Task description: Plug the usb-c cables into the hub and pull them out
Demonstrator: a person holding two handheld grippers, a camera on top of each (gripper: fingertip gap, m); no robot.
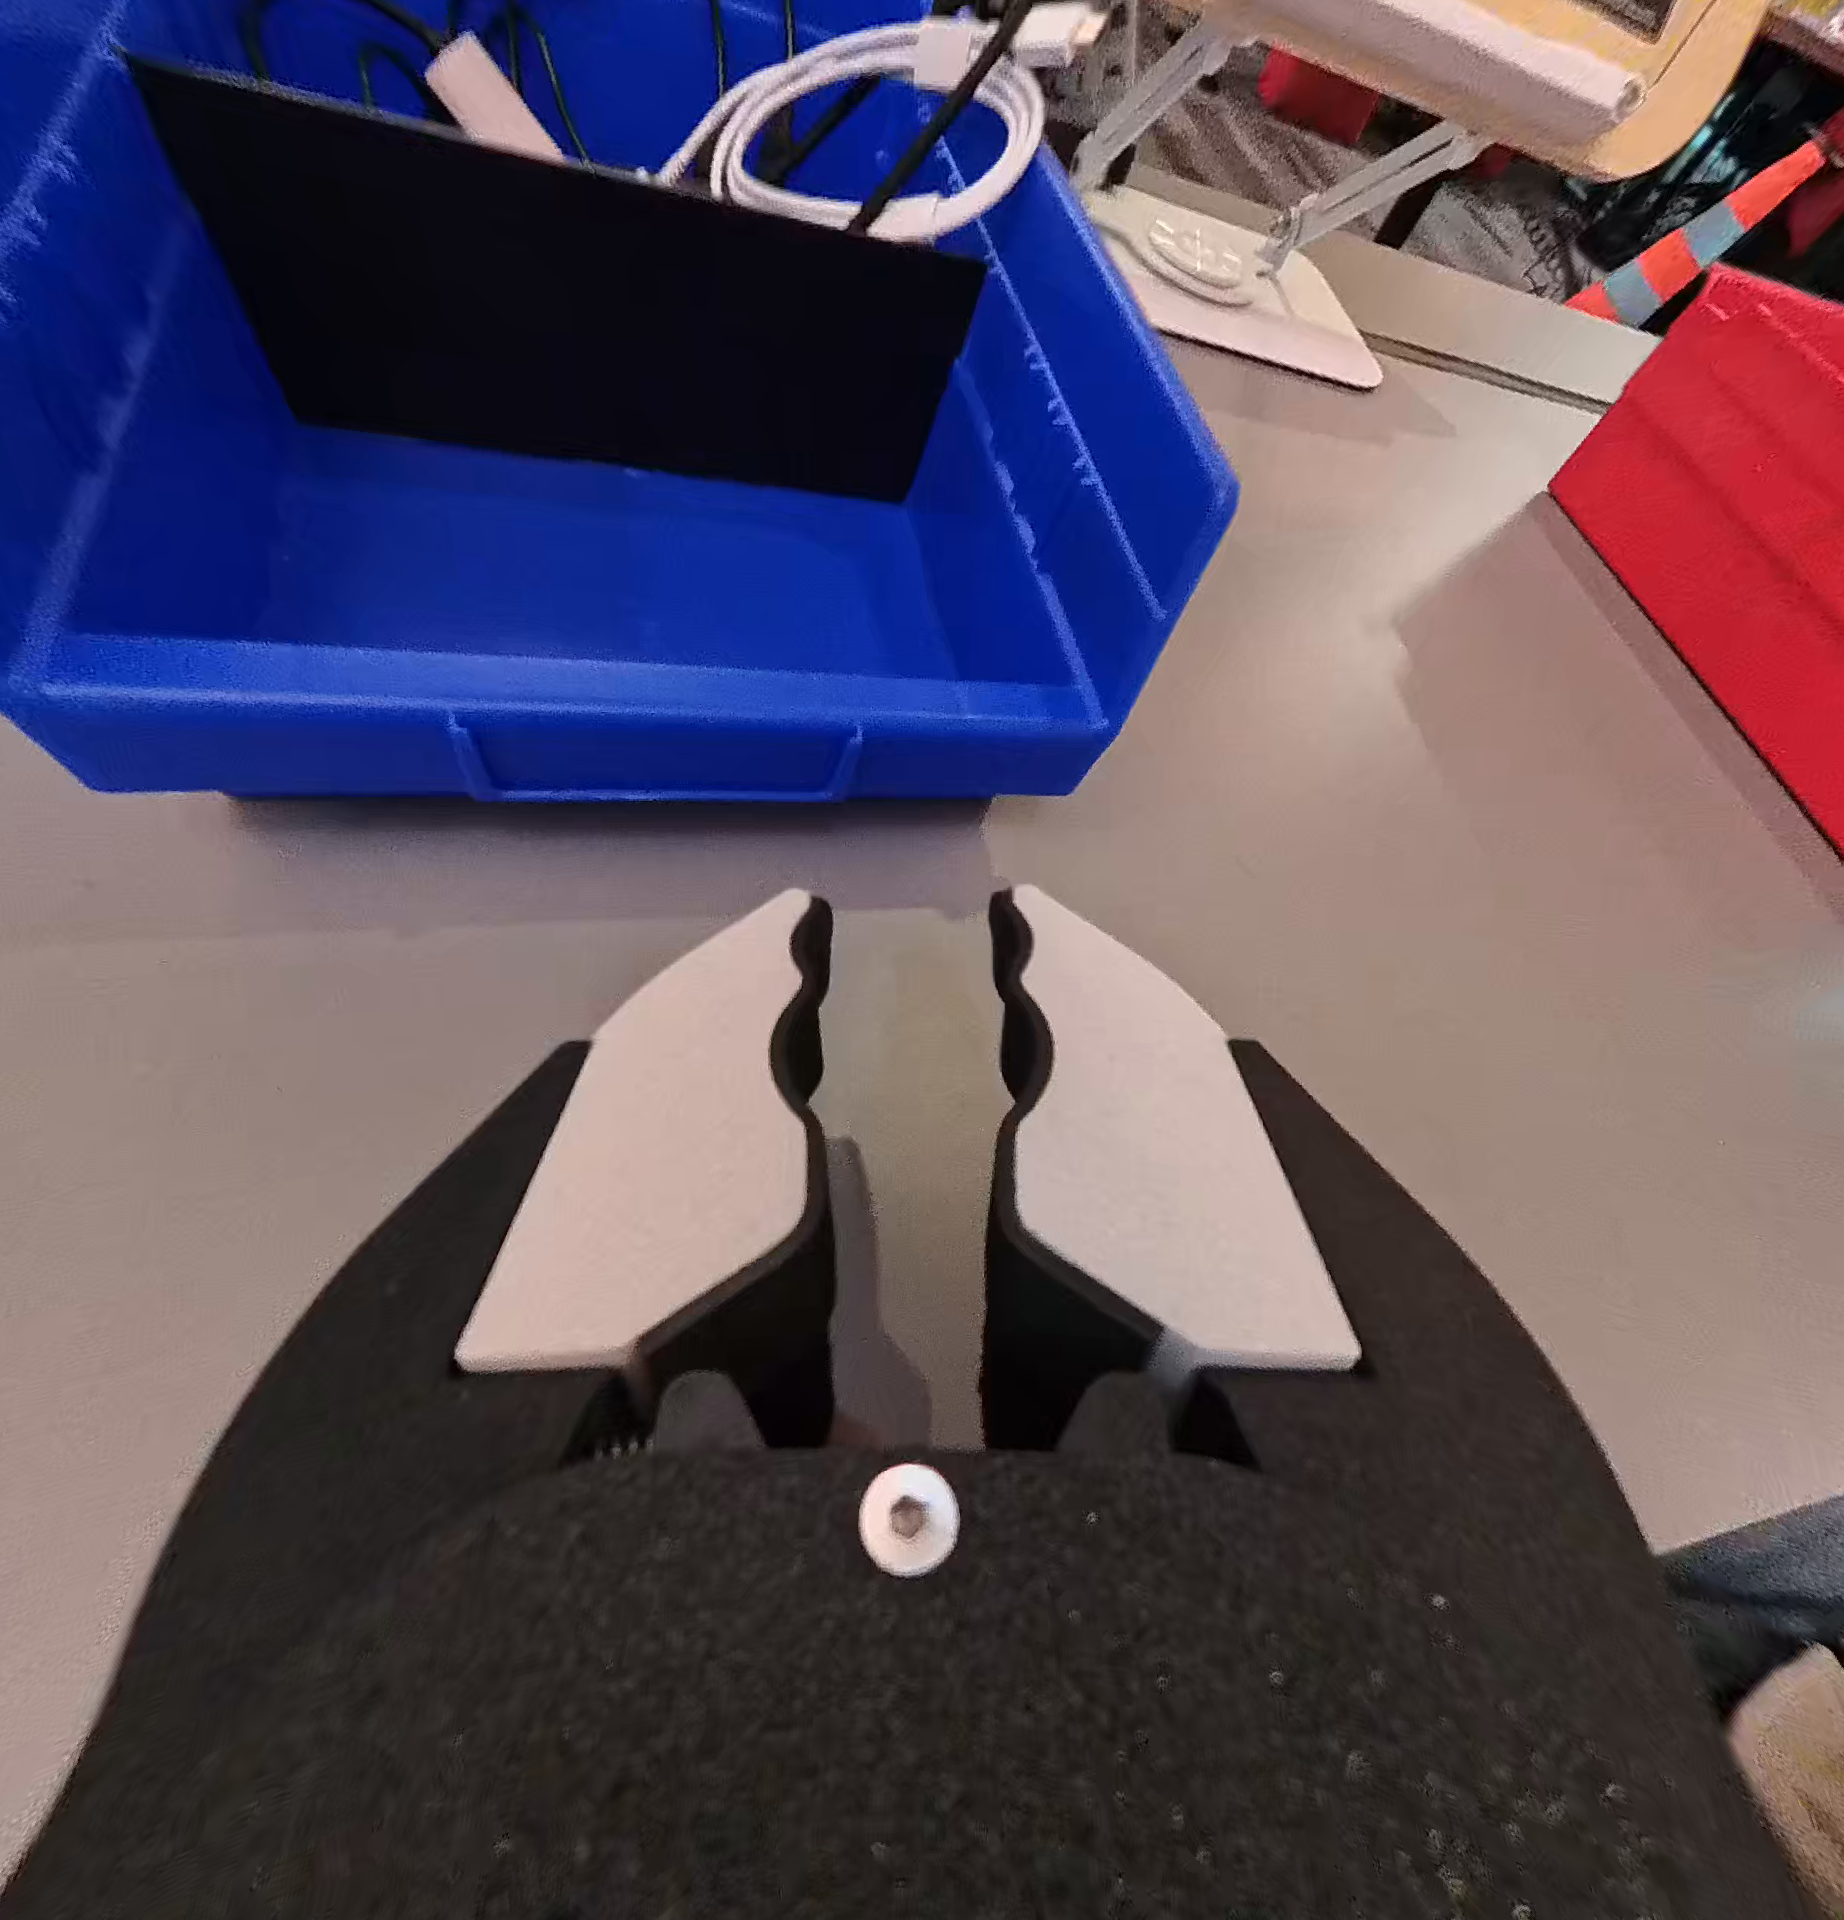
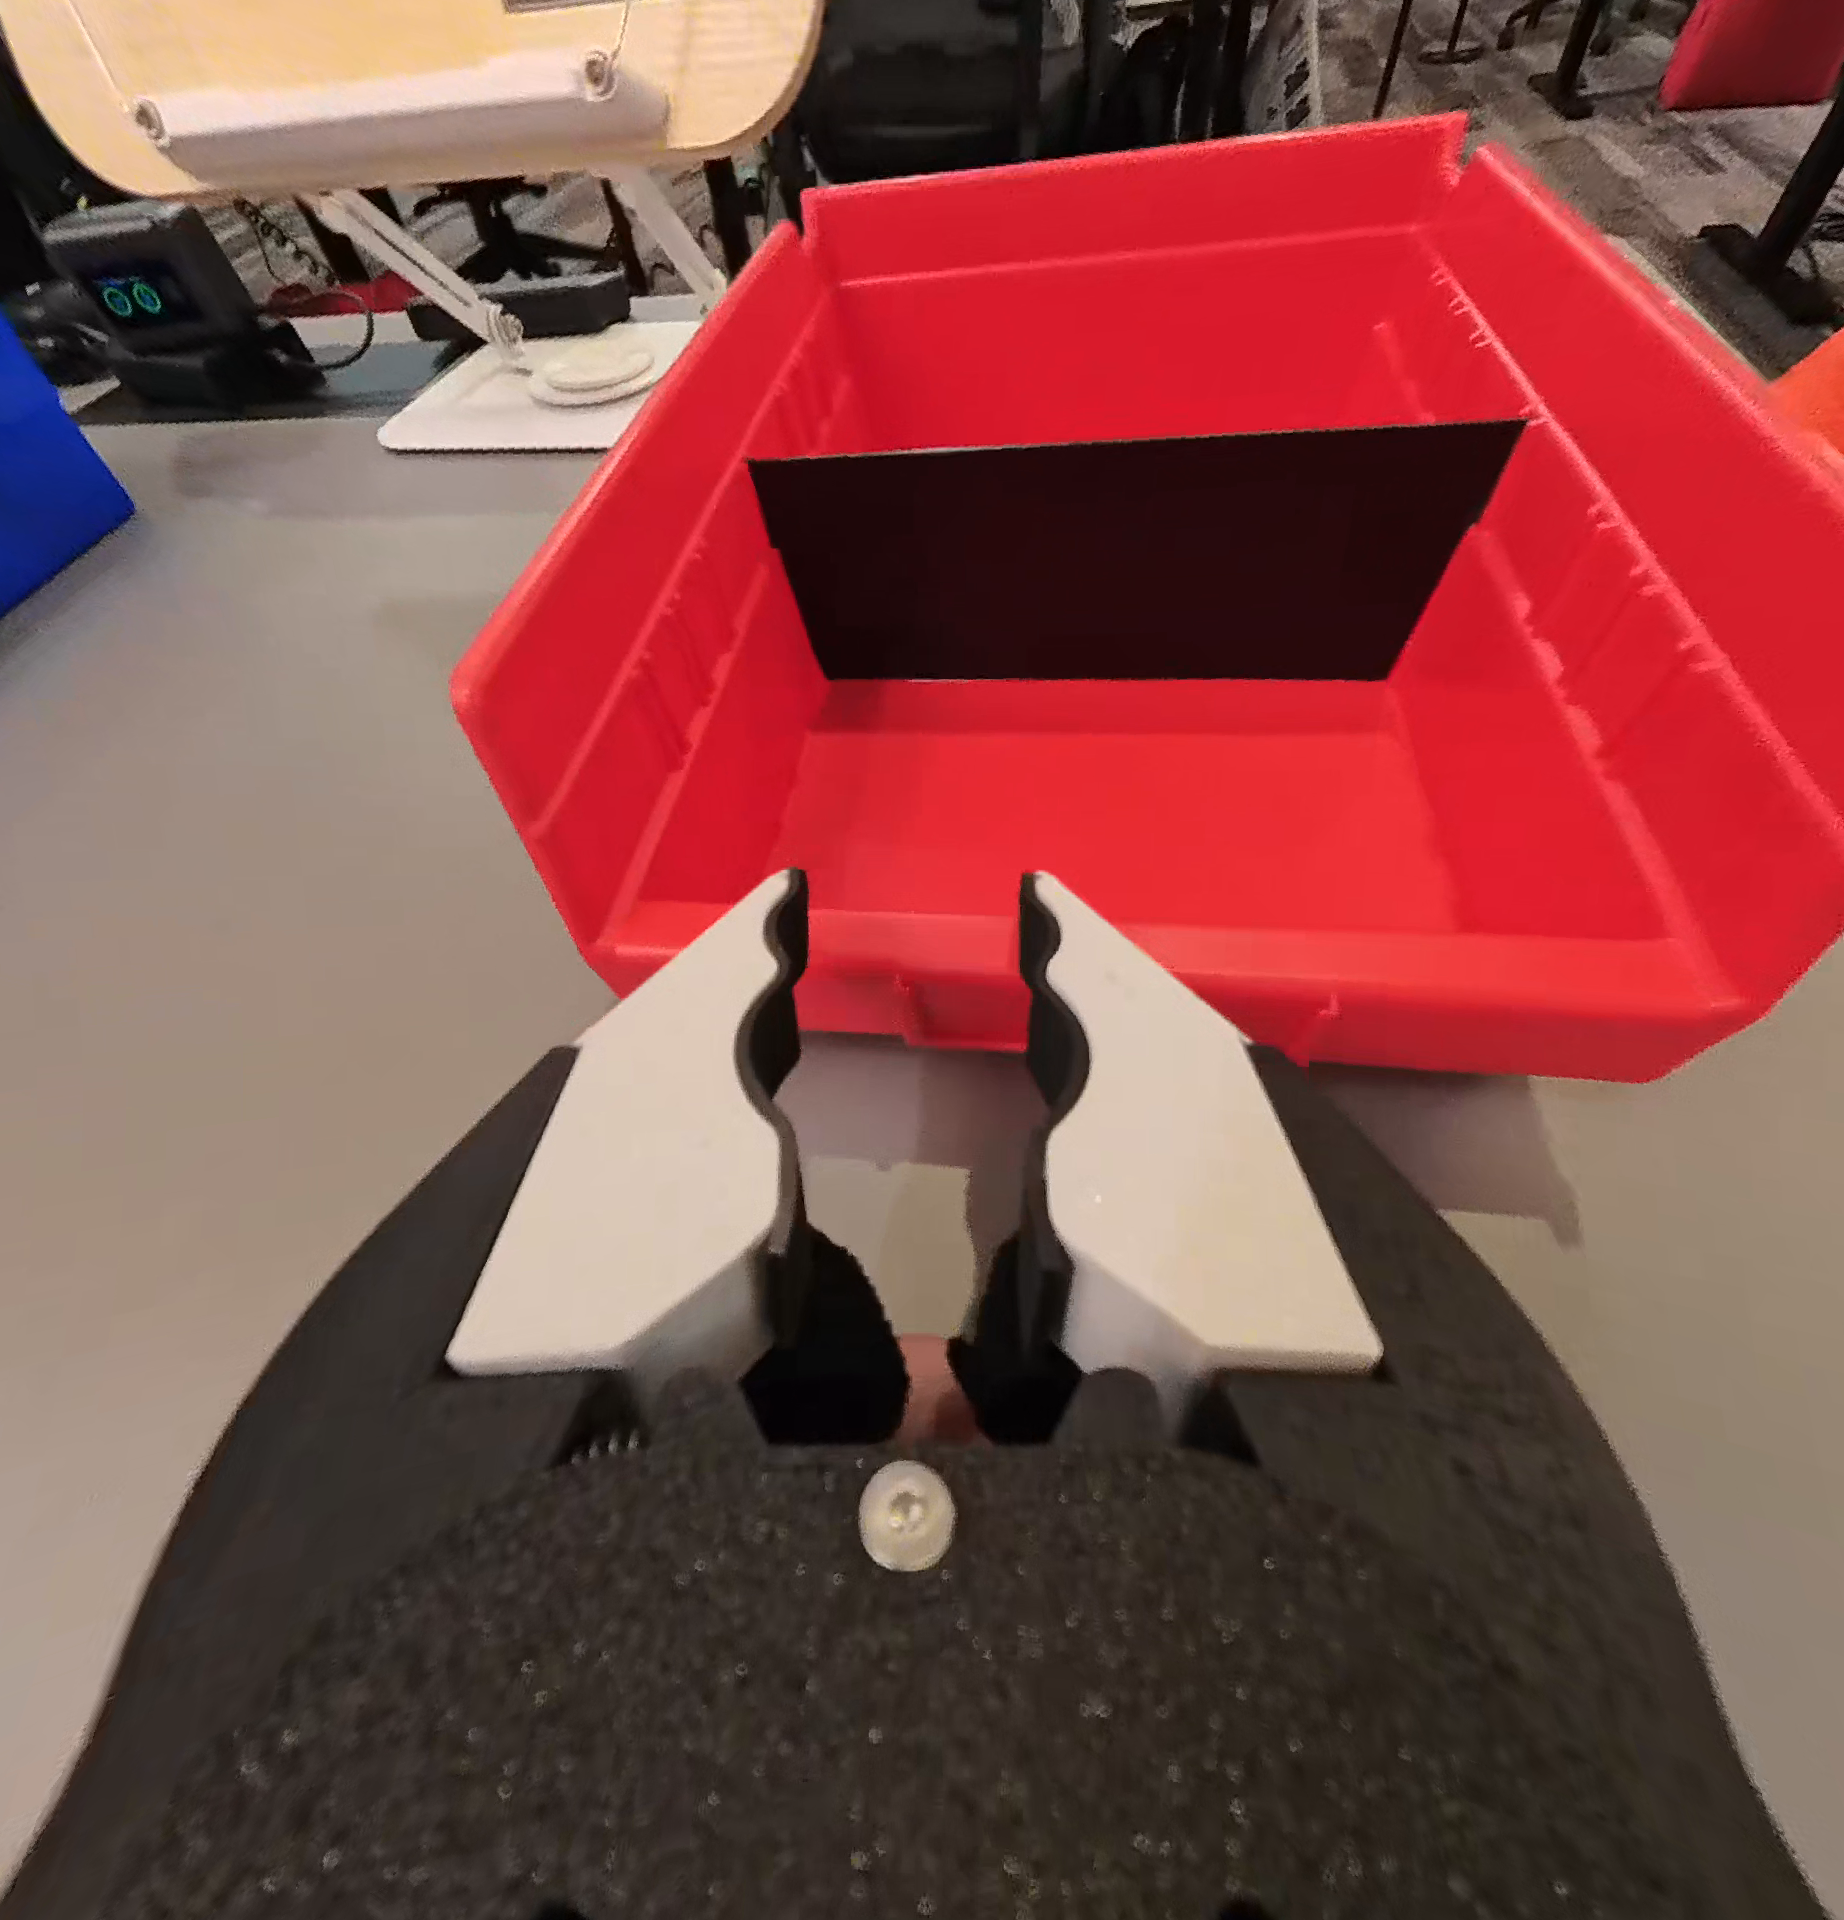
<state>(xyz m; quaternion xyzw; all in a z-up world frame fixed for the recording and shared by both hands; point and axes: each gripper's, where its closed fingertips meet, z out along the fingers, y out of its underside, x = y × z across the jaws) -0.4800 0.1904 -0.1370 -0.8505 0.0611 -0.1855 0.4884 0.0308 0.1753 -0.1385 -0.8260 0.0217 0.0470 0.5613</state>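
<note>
The left gripper point(image 1: 910, 914) hangs just above the grey table point(image 1: 1365, 935), its two fingers apart with only bare tabletop in the gap, gripping nothing. At 12 o'clock from its tips, a short way off, stands a blue bin point(image 1: 585, 717), its low front wall facing the claw. A black divider point(image 1: 575, 312) crosses the bin from side to side. The near compartment shows only its blue floor. The far compartment is mostly hidden behind the divider: above its top edge, at 12 to 1 o'clock, a coiled white cable point(image 1: 866, 135) rises, with thin dark cables point(image 1: 928, 135) running across it, and at 11 o'clock a pale, slim block point(image 1: 492, 104), possibly the hub, though too little of it shows to be sure. The plug ends are cut off by the top edge or blurred. All of this lies well apart from the left claw, beyond the divider.

The right gripper point(image 2: 913, 894) also has its fingers spread and empty, held low over the table. Its tips overlap the front lip of a red bin point(image 2: 1105, 956) at 12 o'clock; whether they touch it cannot be told. A black partition point(image 2: 1126, 551) splits that bin too. The near compartment is bare; the far one's floor is hidden behind the partition. A corner of the blue bin shows at 9 o'clock, cut off by the frame. A white stand base point(image 2: 482, 416) sits at 11 o'clock.
</note>
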